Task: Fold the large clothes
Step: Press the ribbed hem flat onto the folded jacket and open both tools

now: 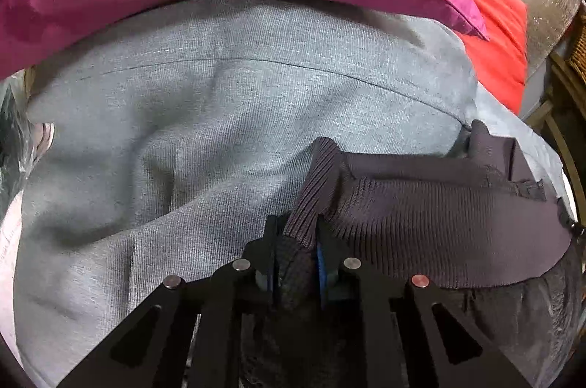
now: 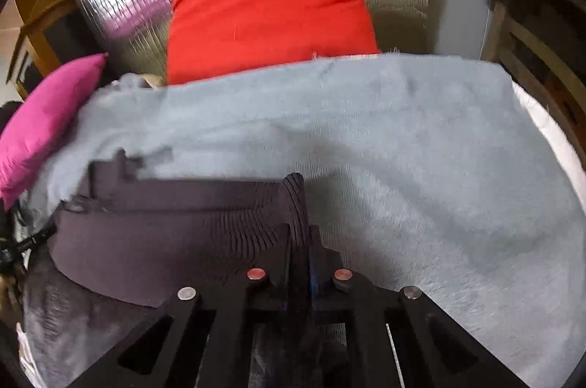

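Left wrist: dark ribbed garment (image 1: 421, 208) (bunched) between jaws.

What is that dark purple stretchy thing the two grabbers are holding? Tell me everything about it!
The dark purple garment looks like ribbed knit with a wide stretchy band. It is stretched sideways between the left gripper and the right gripper, each pinching one bunched end. Its ribs fan out near each pinch. It hangs low over the grey blanket; whether it touches is unclear. Thinner, shinier dark fabric continues below the band.
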{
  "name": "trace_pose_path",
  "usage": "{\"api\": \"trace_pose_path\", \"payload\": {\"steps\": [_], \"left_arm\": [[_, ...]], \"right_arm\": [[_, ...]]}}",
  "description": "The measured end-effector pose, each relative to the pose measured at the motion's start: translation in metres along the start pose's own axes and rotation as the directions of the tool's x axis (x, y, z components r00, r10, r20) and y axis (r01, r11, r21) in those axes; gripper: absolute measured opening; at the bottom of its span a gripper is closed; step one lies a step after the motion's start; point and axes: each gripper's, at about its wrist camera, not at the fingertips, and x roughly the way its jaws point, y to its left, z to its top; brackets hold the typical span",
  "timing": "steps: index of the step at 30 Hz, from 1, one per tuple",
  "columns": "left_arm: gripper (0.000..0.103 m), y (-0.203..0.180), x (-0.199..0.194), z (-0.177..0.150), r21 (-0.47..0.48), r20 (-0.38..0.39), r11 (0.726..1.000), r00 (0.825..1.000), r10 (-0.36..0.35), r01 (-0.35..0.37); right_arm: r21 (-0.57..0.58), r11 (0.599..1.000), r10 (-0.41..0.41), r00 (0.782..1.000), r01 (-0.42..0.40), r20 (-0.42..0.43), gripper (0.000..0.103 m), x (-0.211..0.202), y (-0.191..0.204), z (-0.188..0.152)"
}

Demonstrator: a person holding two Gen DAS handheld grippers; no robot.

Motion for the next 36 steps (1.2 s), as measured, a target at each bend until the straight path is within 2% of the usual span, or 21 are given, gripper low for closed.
{"api": "trace_pose_path", "payload": {"steps": [4,6,8,9,11,12,13,14,15,16,17,18,21,23,28,30,32,34,36], "left_arm": [[0.019,0.004,-0.021,0.001,0.007,0.050,1.000,0.998,-0.026,0.025],[0.019,0.005,-0.008,-0.002,-0.005,0.004,1.000,1.000,-0.018,0.018],[0.021,0.000,-0.001,-0.005,0.020,-0.009,1.000,1.000,0.021,-0.021],[0.026,0.000,-0.004,-0.005,0.013,0.001,0.999,1.000,0.030,-0.030],[0.038,-0.003,-0.010,-0.004,0.010,0.018,0.999,0.999,0.041,-0.041],[0.049,-0.004,-0.015,-0.005,0.011,0.029,0.999,0.999,0.044,-0.044],[0.060,-0.002,-0.021,-0.004,0.004,0.042,0.999,0.998,0.041,-0.042],[0.062,0.001,-0.029,-0.005,-0.007,0.057,0.999,0.998,0.041,-0.041],[0.062,0.008,-0.039,-0.007,-0.013,0.067,0.999,0.997,0.037,-0.037],[0.062,0.015,-0.050,-0.008,-0.020,0.080,0.999,0.996,0.030,-0.028],[0.062,0.019,-0.060,-0.012,-0.023,0.091,0.999,0.995,0.026,-0.024],[0.063,0.025,-0.070,-0.017,-0.022,0.102,1.000,0.995,0.022,-0.020],[0.066,0.036,-0.090,-0.036,-0.029,0.124,1.000,0.992,0.008,-0.005],[0.066,0.047,-0.102,-0.055,-0.021,0.134,1.000,0.991,0.008,-0.006],[0.066,0.055,-0.106,-0.084,0.017,0.093,0.999,0.995,-0.029,0.028],[0.066,0.044,-0.105,-0.087,0.048,0.104,0.998,0.993,-0.047,0.042],[0.066,0.033,-0.103,-0.082,0.081,0.119,0.996,0.992,-0.050,0.040],[0.066,0.030,-0.102,-0.077,0.083,0.125,0.995,0.990,-0.071,0.061],[0.066,0.029,-0.094,-0.076,0.077,0.114,0.996,0.992,-0.057,0.049]], "right_arm": [[0.040,0.999,0.023,0.999,-0.024,0.024,0.007,-0.003,-0.001,0.003],[0.052,0.997,0.047,0.998,-0.050,0.049,0.007,-0.012,-0.004,0.005],[0.089,0.995,0.048,0.999,-0.049,0.015,0.007,-0.003,-0.011,0.002],[0.078,0.996,0.031,0.999,-0.031,-0.011,0.008,0.003,-0.011,-0.002],[0.066,0.997,0.029,1.000,-0.030,0.008,0.009,0.002,-0.006,-0.003],[0.073,0.996,0.059,0.998,-0.060,0.019,0.012,-0.002,-0.006,-0.001],[0.071,0.995,0.068,0.997,-0.070,0.021,0.018,-0.006,-0.004,0.000],[0.059,0.996,0.064,0.998,-0.065,0.024,0.030,-0.012,-0.002,0.000],[0.051,0.997,0.064,0.997,-0.066,0.031,0.037,-0.018,0.000,-0.001],[0.050,0.997,0.062,0.997,-0.063,0.037,0.057,-0.024,-0.001,-0.001],[0.058,0.997,0.055,0.997,-0.058,0.048,0.071,-0.031,-0.002,-0.004],[0.071,0.996,0.050,0.996,-0.055,0.070,0.071,-0.040,-0.005,-0.007],[0.064,0.995,0.073,0.995,-0.077,0.069,0.071,-0.060,-0.010,-0.021],[0.017,0.996,0.090,0.994,-0.091,0.055,0.071,-0.067,-0.004,-0.031],[-0.062,0.995,0.080,0.997,-0.080,0.000,0.069,-0.061,0.011,-0.046],[-0.121,0.992,0.035,0.999,-0.036,-0.003,0.025,-0.055,0.023,-0.049],[-0.117,0.993,-0.002,1.000,-0.001,-0.021,0.014,-0.050,0.027,-0.048],[-0.136,0.990,-0.025,1.000,0.024,0.000,0.011,-0.056,0.030,-0.048],[-0.137,0.989,-0.044,0.999,0.047,0.023,0.010,-0.061,0.029,-0.047]]}}
